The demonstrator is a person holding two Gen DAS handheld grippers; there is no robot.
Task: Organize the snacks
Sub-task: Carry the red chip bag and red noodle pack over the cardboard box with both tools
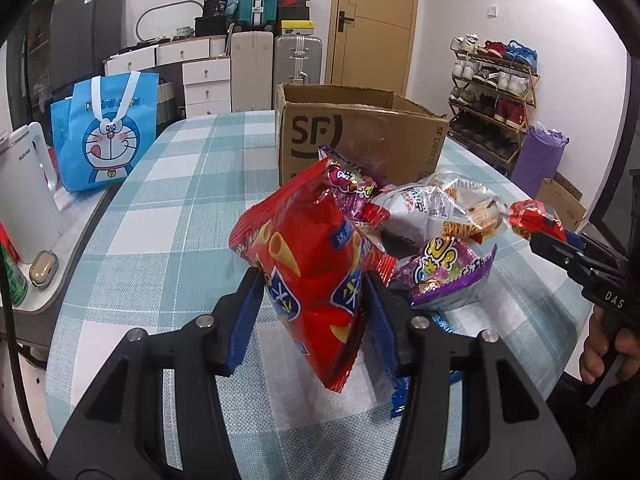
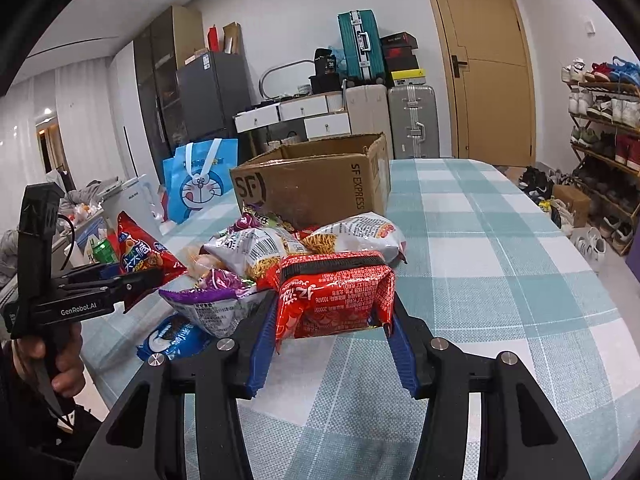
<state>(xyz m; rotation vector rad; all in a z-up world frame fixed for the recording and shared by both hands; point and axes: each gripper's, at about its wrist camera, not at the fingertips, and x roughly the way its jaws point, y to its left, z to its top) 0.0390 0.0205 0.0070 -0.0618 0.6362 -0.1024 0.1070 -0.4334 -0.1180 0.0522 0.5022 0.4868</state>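
The left gripper (image 1: pixel 314 284) is holding a red cone bag (image 1: pixel 310 276) between its blue pads, which are pressing on both sides of the bag, so the jaws are standing only partly apart and closed on it; the bag is hanging upright and seems lifted a little above the table (image 1: pixel 168 216). The right gripper (image 2: pixel 328 308) is gripping a red noodle pack (image 2: pixel 332 296) in the same way, with the pads on its two ends, and the pack is lying flat between them. The other snacks are waiting in a pile (image 1: pixel 432 220) just in front of the box (image 1: pixel 360 136), which is standing open at the far side of the checked cloth, near the pile. I am judging that the step in hand is the carrying: both packets are already picked and are not yet in the box. The next move is asking each hand to travel forward over the pile, rise above the box rim, and open only when the packet is over the inside. The tall bag may catch on the cardboard flap, so it is needing some more height
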